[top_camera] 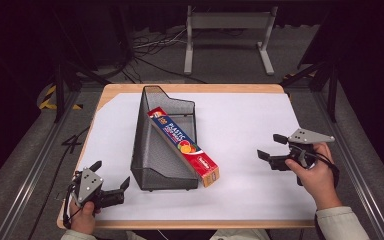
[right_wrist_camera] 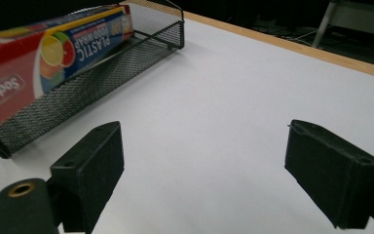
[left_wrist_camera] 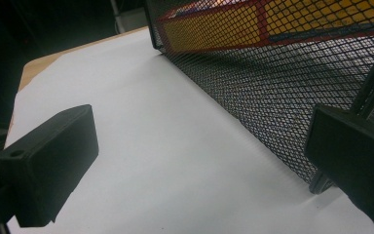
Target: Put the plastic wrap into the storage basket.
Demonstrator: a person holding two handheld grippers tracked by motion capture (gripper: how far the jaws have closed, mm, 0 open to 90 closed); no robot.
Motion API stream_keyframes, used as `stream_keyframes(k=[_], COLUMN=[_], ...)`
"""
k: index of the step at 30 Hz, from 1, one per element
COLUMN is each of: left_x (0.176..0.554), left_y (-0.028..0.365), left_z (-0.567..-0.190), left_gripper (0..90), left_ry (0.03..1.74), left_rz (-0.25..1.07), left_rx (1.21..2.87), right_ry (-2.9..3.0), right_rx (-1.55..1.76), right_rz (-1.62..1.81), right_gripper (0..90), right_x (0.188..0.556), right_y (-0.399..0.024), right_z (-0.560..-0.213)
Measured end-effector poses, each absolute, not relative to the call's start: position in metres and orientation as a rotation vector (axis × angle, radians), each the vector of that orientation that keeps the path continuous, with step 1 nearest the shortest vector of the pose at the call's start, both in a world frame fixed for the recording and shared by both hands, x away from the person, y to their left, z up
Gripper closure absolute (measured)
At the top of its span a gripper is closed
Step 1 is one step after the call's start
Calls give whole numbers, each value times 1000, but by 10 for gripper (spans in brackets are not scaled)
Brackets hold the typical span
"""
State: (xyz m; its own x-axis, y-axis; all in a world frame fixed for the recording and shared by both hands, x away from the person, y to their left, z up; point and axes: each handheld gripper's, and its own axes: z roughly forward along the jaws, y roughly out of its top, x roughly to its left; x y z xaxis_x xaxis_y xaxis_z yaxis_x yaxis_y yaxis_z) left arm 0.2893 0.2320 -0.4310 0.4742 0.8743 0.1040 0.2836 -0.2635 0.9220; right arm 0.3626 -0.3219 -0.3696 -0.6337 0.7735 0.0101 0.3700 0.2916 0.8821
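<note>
Your left gripper (top_camera: 111,175) sits just off the near left corner of the mesh basket (top_camera: 152,150), jaws spread and empty. Your right gripper (top_camera: 271,147) hovers well to the basket's right, jaws also apart. The plastic wrap box (top_camera: 184,146) leans slanted in the basket, its near end poking past the basket's near right corner.

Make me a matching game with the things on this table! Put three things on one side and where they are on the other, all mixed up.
Things:
1. plastic wrap box
2. left gripper
3. right gripper

Places:
A. open, near the front left corner of the table
B. leaning in the black mesh basket, one end sticking out
C. open, over the white sheet at the basket's right

Pairs: 1-B, 2-A, 3-C
</note>
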Motion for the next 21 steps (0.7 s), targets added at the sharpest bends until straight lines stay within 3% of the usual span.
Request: stream_keyframes(k=[10,21], left_x=[290,291], left_y=[233,233], left_z=[-431,-431], left_gripper=[1,0], left_ry=[980,964], left_rz=[787,753], left_rx=[1788,1799], right_ry=[2112,2120], right_rx=[1053,1007], right_rz=[1306,1292], right_gripper=[149,148], right_x=[354,350], right_y=[-342,-344], right_z=[-409,-424])
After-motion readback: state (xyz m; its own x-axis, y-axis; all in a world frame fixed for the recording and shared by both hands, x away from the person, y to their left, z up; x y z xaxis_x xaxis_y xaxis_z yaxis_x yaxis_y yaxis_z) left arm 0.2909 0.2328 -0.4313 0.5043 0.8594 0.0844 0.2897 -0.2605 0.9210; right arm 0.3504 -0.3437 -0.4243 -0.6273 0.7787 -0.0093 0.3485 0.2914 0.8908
